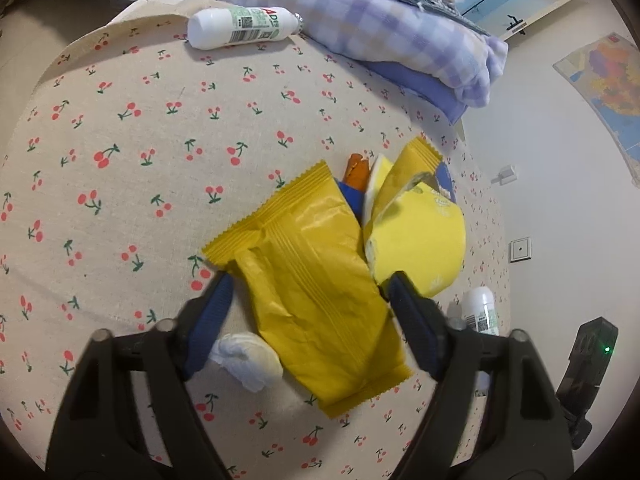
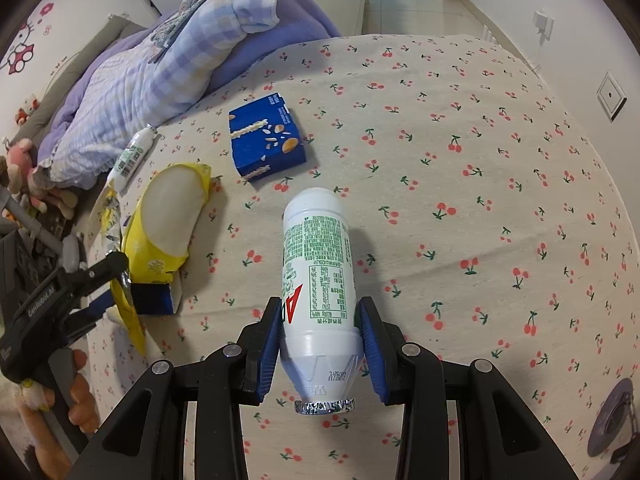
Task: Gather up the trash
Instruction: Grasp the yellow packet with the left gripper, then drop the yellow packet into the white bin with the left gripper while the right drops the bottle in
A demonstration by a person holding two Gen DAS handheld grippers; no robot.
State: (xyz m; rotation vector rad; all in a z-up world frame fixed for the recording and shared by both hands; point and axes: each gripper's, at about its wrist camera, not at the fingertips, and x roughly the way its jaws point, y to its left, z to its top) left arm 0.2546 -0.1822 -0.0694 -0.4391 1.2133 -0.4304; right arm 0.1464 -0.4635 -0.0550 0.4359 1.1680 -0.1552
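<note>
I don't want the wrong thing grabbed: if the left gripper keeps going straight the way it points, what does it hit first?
Most likely the yellow wrapper, which already lies between the left gripper's open jaws; under it is the cherry-print sheet.

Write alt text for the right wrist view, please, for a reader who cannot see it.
The right gripper holds a white drink bottle with green print above a cherry-print bedsheet. To the left, the left gripper reaches a yellow wrapper beside a torn yellow bag. Farther back lie a blue snack box and a second white bottle.
</note>
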